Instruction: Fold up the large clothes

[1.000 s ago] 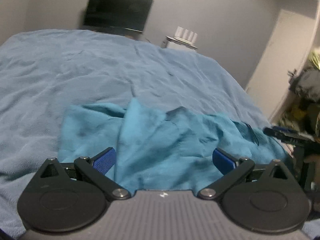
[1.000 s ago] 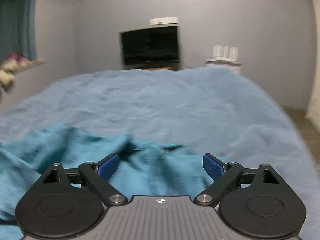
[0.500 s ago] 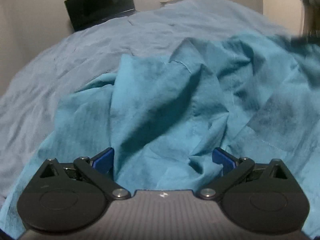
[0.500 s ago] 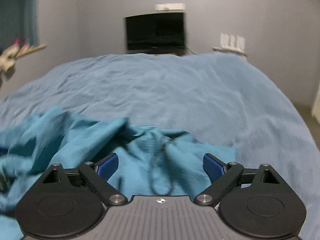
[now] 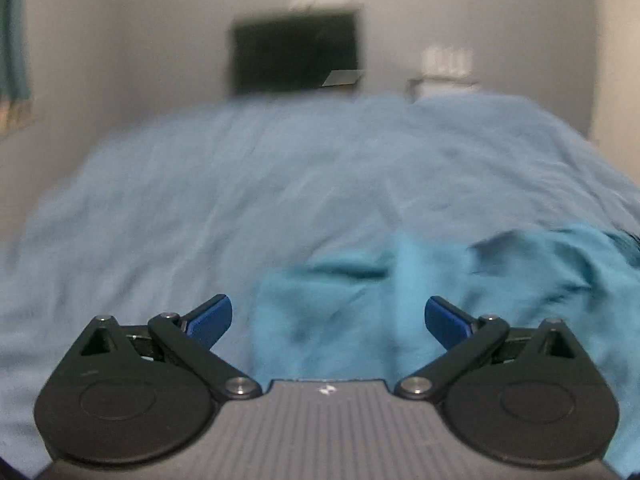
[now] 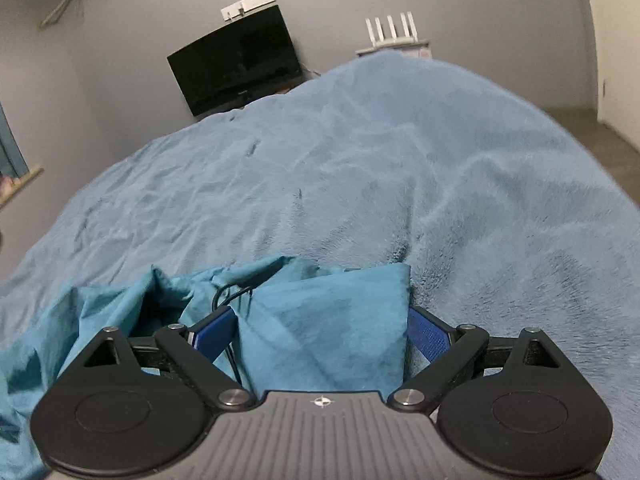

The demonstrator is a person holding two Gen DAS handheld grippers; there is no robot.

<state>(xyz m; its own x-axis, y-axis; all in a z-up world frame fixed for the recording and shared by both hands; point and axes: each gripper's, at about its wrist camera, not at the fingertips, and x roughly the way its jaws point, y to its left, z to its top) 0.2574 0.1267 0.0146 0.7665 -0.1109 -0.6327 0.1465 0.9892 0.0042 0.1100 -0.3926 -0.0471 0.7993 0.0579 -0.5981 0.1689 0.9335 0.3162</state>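
A teal garment (image 5: pixel 420 300) lies rumpled on a light blue blanket (image 5: pixel 240 200). In the blurred left wrist view it fills the lower right, and my left gripper (image 5: pixel 327 318) is open over its left edge with nothing between the blue pads. In the right wrist view the garment (image 6: pixel 320 320) shows a folded flap with a straight right edge and a dark drawstring (image 6: pixel 228 294). My right gripper (image 6: pixel 320 330) is open, the flap lying between its blue pads.
The blanket (image 6: pixel 400 180) covers a wide bed that drops away at the right. A black screen (image 6: pixel 240 64) stands against the far wall, with a white router (image 6: pixel 392 34) to its right. A window ledge (image 6: pixel 20 184) sits at far left.
The left gripper swung left and tilted up, so the garment now sits lower right. The right gripper moved down onto the garment's right flap. Both stayed open.
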